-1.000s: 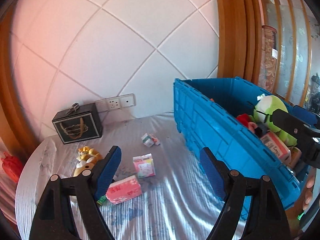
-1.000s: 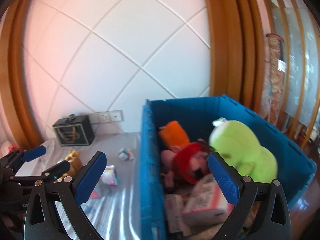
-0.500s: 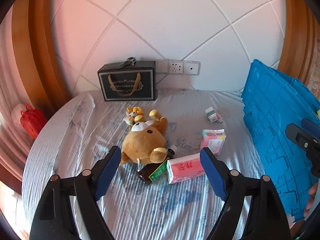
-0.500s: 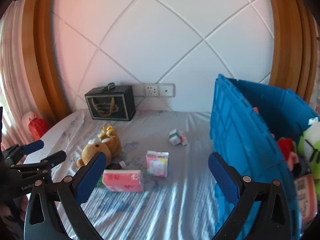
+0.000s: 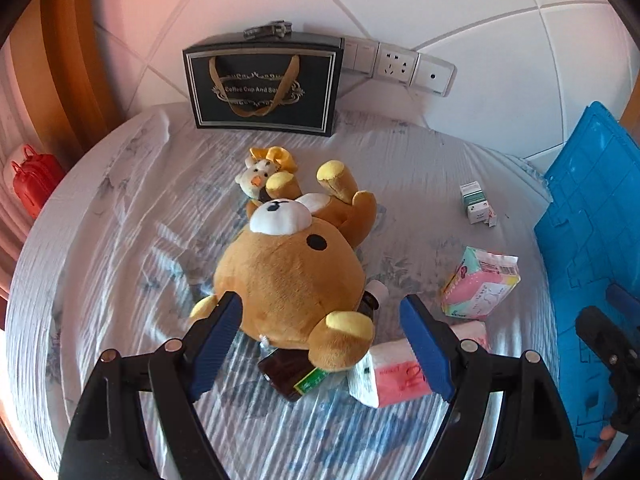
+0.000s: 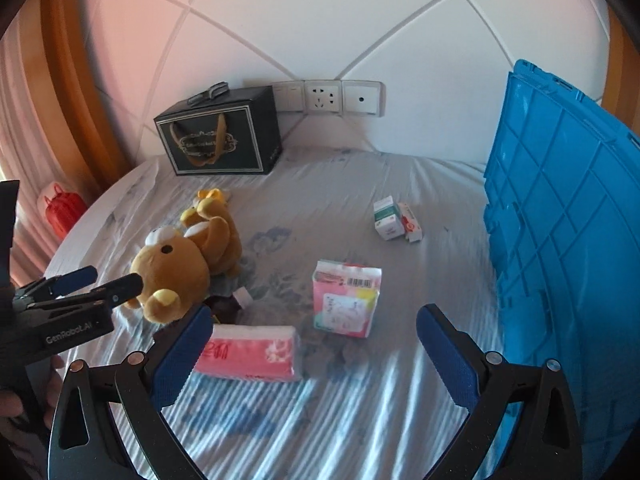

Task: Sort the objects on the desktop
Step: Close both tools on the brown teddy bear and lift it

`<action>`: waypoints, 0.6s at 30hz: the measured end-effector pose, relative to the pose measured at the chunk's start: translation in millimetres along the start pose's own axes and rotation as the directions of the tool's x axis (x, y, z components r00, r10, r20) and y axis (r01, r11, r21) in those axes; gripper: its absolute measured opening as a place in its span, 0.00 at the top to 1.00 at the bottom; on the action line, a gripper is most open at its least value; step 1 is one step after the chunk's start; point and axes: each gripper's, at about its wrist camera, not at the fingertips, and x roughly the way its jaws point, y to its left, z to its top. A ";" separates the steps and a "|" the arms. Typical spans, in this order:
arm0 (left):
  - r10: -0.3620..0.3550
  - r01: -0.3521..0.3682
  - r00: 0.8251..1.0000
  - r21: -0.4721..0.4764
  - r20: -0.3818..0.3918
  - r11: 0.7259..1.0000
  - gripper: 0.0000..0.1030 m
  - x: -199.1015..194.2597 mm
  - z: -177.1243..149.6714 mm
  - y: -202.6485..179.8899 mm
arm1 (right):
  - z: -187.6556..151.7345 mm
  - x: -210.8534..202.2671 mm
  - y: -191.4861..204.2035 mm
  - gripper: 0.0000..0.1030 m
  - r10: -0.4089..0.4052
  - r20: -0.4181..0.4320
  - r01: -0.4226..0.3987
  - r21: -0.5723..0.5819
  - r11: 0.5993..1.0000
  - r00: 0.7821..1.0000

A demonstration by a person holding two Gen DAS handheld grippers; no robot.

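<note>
Left wrist view shows my left claw [image 5: 320, 332] spread wide with nothing in it, its blue pads on each side of the big brown teddy bear [image 5: 292, 280], which lies on the wrinkly table cloth [image 5: 120, 240] over a dark bottle [image 5: 288, 372], with a pink tissue pack [image 5: 396, 380] just beside. Right wrist view shows my right claw [image 6: 310, 344] spread wide and empty too, above that tissue pack and a little pink packet [image 6: 346, 300]. Farther off sit two small boxes [image 6: 394, 220], the blue bin [image 6: 560, 240] at the right, and a black gift bag [image 6: 220, 136] by the wall.
</note>
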 end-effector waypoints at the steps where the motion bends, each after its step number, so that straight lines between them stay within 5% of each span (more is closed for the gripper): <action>1: 0.009 -0.009 1.000 0.001 -0.025 1.000 0.21 14.6 1.2 -0.5 | 2.2 4.3 -2.0 0.00 -0.003 -0.006 0.003 0.005 1.000 1.000; 5: 0.169 -0.166 0.985 0.112 -0.018 0.980 0.21 43.0 -6.9 1.6 | 9.7 26.2 -5.8 0.00 -0.007 -0.037 0.007 0.010 1.000 0.999; 10: 0.169 -0.155 0.983 0.159 -0.078 0.975 0.17 54.2 -25.0 48.2 | 11.7 53.3 9.0 0.00 0.028 -0.081 -0.029 -0.014 0.999 0.996; 14: 0.329 -0.312 0.941 0.176 -0.083 0.934 0.17 63.6 -32.2 93.4 | 11.3 74.7 29.6 0.00 0.075 -0.125 -0.080 -0.032 0.996 0.989; 18: 0.270 -0.263 0.957 0.072 -0.110 0.962 0.17 45.4 -32.4 137.2 | 7.8 84.8 50.6 0.00 0.127 -0.154 -0.136 -0.051 0.989 0.980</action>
